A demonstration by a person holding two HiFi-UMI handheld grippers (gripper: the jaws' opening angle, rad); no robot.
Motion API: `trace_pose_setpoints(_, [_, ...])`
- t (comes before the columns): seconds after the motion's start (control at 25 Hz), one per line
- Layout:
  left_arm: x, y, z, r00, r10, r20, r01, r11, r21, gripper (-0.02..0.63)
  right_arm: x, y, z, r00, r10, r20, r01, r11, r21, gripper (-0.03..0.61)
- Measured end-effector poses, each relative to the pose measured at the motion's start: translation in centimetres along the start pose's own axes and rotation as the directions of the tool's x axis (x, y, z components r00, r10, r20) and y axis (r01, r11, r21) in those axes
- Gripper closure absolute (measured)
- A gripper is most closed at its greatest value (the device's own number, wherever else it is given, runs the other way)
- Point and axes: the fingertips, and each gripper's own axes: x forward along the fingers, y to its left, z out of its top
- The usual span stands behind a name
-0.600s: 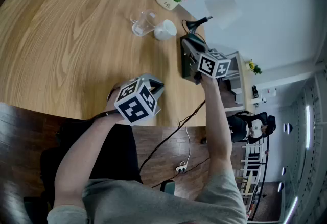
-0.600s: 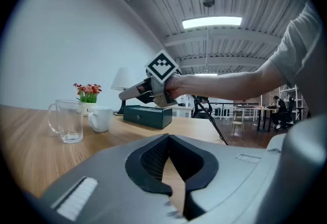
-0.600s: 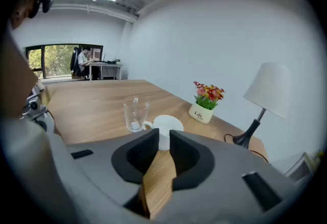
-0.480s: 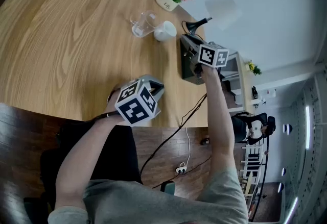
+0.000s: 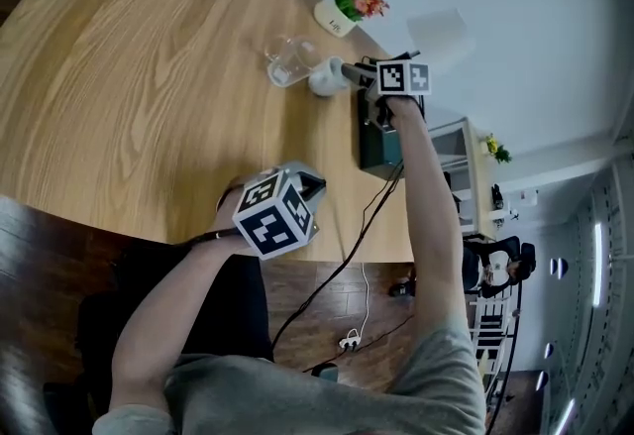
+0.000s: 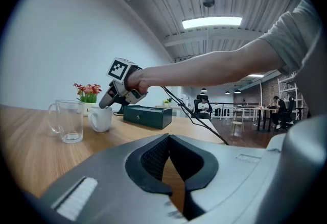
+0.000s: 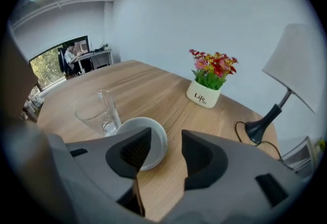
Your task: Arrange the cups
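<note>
A clear glass mug (image 5: 285,61) and a white cup (image 5: 324,77) stand side by side at the far end of the round wooden table (image 5: 129,76). My right gripper (image 5: 344,72) points down at the white cup (image 7: 157,149) from just above, jaws open. Its left jaw covers part of the rim, and only bare wood shows between the pads. The glass mug (image 7: 97,113) is just left of it. My left gripper (image 5: 315,183) hovers near the table's front edge, shut and empty. From the left gripper (image 6: 168,139) I see the glass mug (image 6: 69,121), the white cup (image 6: 100,119) and the right gripper (image 6: 104,102) over the cup.
A white pot of flowers (image 5: 349,7) and a lamp (image 5: 434,30) stand behind the cups. A dark green box (image 5: 380,142) sits right of the white cup by the table's edge. A black cable (image 5: 347,245) hangs off the table. People sit at desks in the background.
My right gripper has moved from above the green box to the white cup, now reaching over its rim. The left gripper has stayed near the front edge.
</note>
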Motion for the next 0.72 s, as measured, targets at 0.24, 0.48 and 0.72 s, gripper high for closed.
trace_pose_setpoints(0.24, [0.0, 0.0, 0.0, 1.000, -0.001, 0.000, 0.001, 1.000, 0.001, 0.604, 2.2, 0.0, -1.3, 0.991, 0.040, -0.131, -0.038, 0.999, 0.024, 0.428])
trace_pose_setpoints(0.48, [-0.1, 0.0, 0.0, 1.000, -0.003, 0.002, 0.003, 1.000, 0.003, 0.604, 3.3, 0.6, -2.3, 0.977, 0.089, -0.194, -0.079, 0.995, 0.062, 0.532])
trace_pose_setpoints(0.72, [-0.2, 0.1, -0.3, 1.000, -0.005, 0.004, 0.005, 1.000, 0.003, 0.604, 1.8, -0.1, -3.0, 0.985, 0.093, -0.148, -0.075, 0.989, 0.125, 0.534])
